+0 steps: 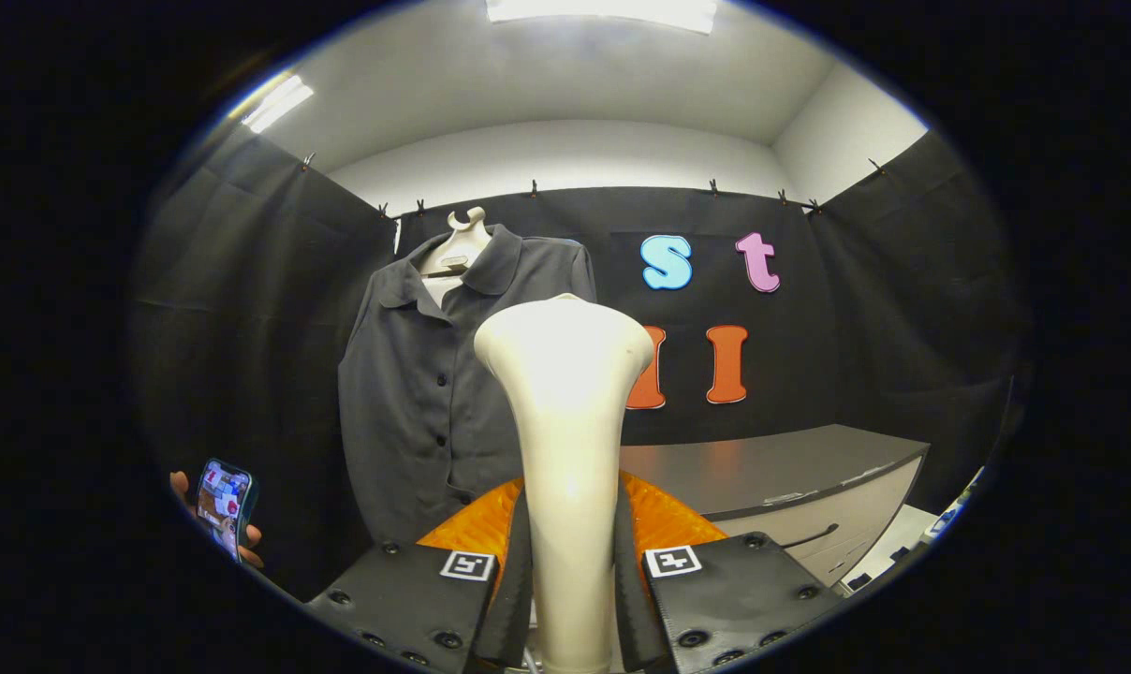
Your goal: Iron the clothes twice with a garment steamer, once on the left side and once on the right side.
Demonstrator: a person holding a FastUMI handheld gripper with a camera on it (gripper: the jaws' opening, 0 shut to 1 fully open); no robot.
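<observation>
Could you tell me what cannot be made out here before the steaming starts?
- Steamer, gripper view: its front face points away, and its base drops out of view between the gripper fingers.
- Shirt: the steamer covers its right part.
- Phone: screen too small to make out.

We see open room between our steamer (565,412) and the hanging shirt (425,374); a table (790,463) blocks the right.

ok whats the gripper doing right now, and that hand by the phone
gripper: shut on the garment steamer, jaws pressed on its handle.
hand: holding a phone.
</observation>
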